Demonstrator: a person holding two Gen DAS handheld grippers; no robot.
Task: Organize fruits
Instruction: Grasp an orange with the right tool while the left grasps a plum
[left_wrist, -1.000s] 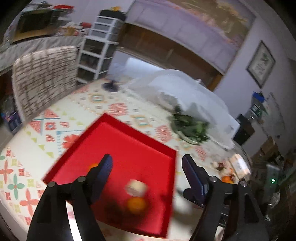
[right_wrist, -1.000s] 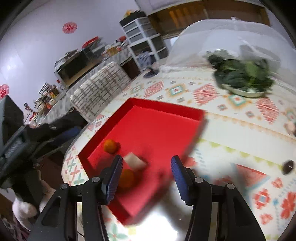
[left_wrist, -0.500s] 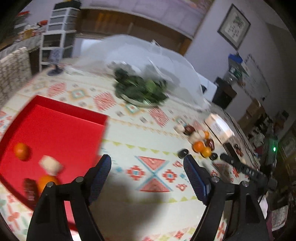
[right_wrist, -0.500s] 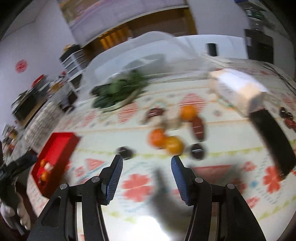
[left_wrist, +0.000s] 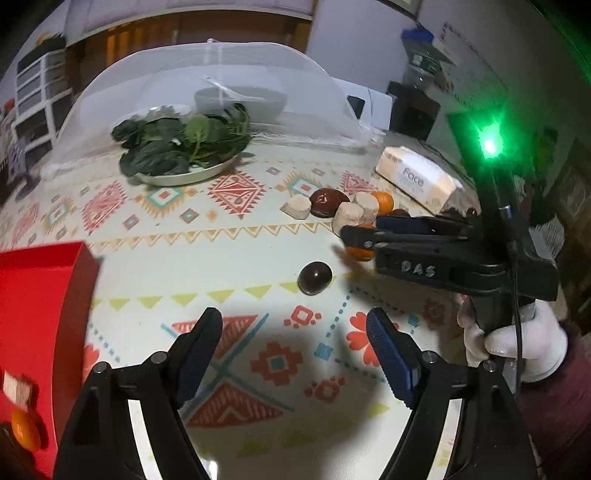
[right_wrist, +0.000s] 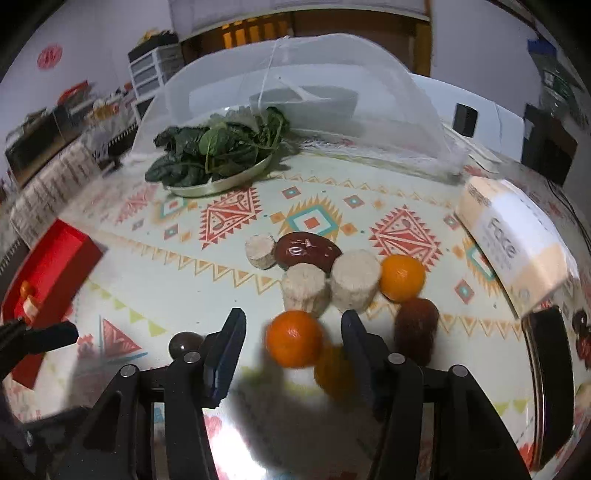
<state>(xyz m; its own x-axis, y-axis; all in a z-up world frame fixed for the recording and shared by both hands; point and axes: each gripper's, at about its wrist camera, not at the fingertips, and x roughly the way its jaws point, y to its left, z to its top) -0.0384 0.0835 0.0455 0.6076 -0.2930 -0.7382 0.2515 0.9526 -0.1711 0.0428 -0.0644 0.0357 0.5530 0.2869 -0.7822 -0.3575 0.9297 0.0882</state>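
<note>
Tray (left_wrist: 40, 295) left — fruit pile (left_wrist: 347, 210) right

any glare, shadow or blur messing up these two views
Left wrist view: green lamp flares across the right side, a shadow darkens the tablecloth between the tongs, the red tray is smeared. Right wrist view: the near orange is blurred and the edges bend.

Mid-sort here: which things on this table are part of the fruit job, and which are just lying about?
Job: oranges, red dates, pale cylinder pieces, dark round fruit, red tray.

Lying about: plate of greens, mesh food cover, Face tissue pack.
</note>
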